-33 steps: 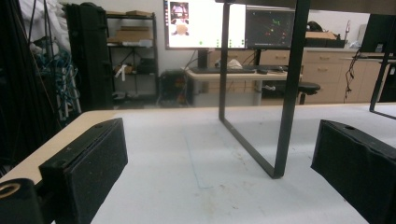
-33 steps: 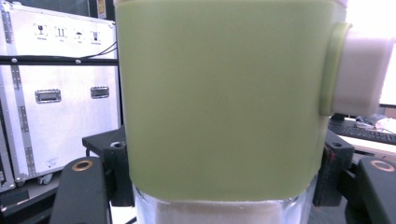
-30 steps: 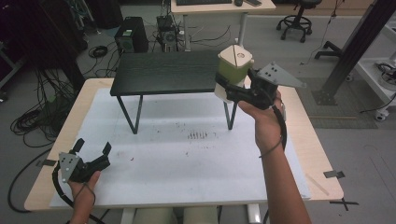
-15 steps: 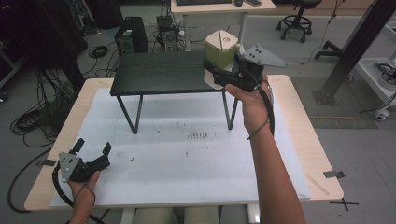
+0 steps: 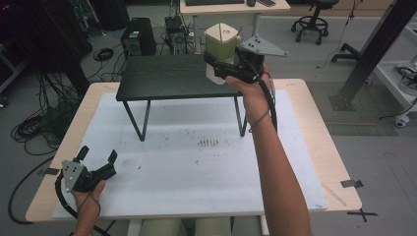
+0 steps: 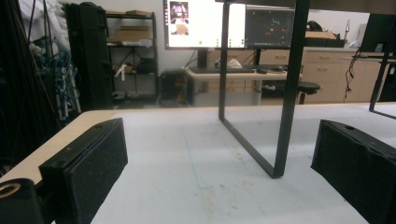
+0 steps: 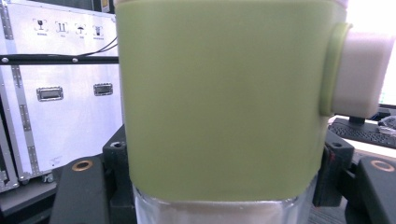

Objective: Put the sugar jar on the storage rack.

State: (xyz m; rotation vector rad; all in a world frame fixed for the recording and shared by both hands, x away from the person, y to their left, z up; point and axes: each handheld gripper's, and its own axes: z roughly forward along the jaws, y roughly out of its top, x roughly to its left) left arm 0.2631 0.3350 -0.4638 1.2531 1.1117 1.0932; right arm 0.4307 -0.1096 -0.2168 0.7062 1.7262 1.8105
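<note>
Right tool (image 5: 219,66): we see it clamped on the jar (image 5: 222,51), jaws on either side of the green band; a grey three-cornered plate sits on top of it.
Jar: rounded-square body, matte green sleeve (image 7: 219,98) around the middle, clear glossy base below, cream lid with a small knob. A white block sticks out of the sleeve on one side in the right gripper view.
Jar place: held upright over the right end of the stand (image 5: 169,78); we cannot tell if its base touches the top.
Stand: small black top with a wood-grain look, thin black metal legs (image 6: 285,93), standing on the surface (image 5: 196,167).
Left tool (image 5: 97,156): jaws spread wide, nothing between them, foam-textured black pads (image 6: 91,172); held low at the near left corner, well apart from the jar.
Surface: pale wood edge, covered with a white sheet with faint scuffs and dark specks.
</note>
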